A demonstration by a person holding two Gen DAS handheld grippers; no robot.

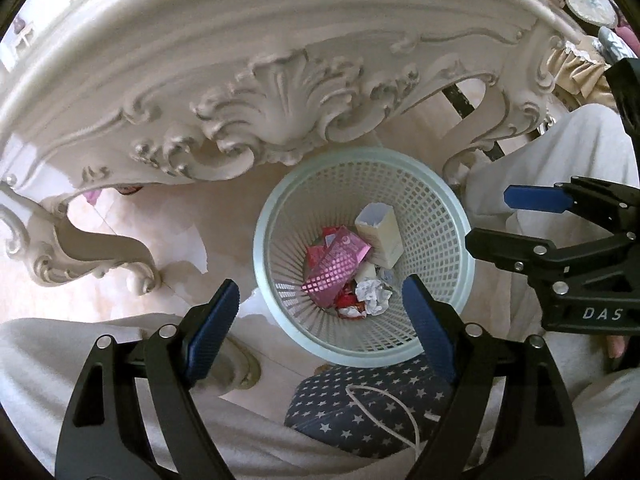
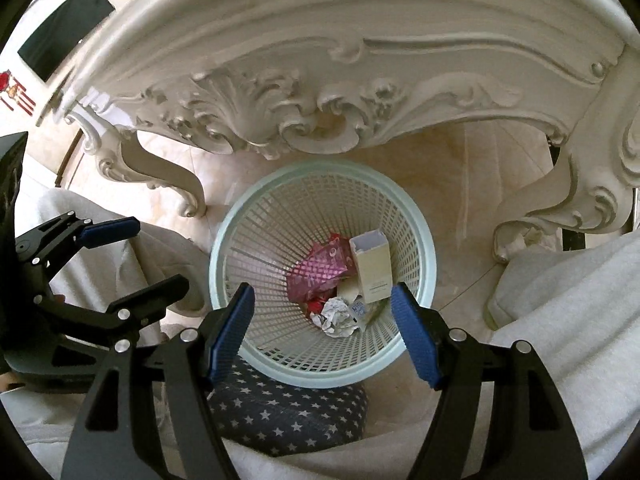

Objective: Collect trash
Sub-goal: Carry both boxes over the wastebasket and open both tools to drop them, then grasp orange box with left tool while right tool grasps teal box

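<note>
A pale mesh waste basket [image 1: 259, 248] [image 2: 222, 240] stands on the floor right below both grippers. Inside lie a cream carton [image 1: 380, 236] [image 2: 372, 268], a pink packet [image 1: 336, 264] [image 2: 320, 268], crumpled white paper [image 1: 372, 296] [image 2: 336, 314] and red wrappers [image 1: 348, 304]. My left gripper [image 1: 320, 292] hangs open over the basket's near rim, nothing between its blue pads. My right gripper [image 2: 322, 300] is open and bare too, over the same rim. Each shows in the other's view, the right gripper [image 1: 490, 218] at the right edge and the left gripper [image 2: 160, 254] at the left edge.
An ornate white carved table [image 1: 280, 100] [image 2: 360, 80] overhangs the basket's far side, with curled legs [image 1: 100, 248] [image 2: 580, 200] to either side. A navy star-patterned cushion [image 1: 360, 408] [image 2: 288, 416] sits against the near rim. The person's pale trouser legs [image 1: 560, 152] [image 2: 560, 320] flank the basket.
</note>
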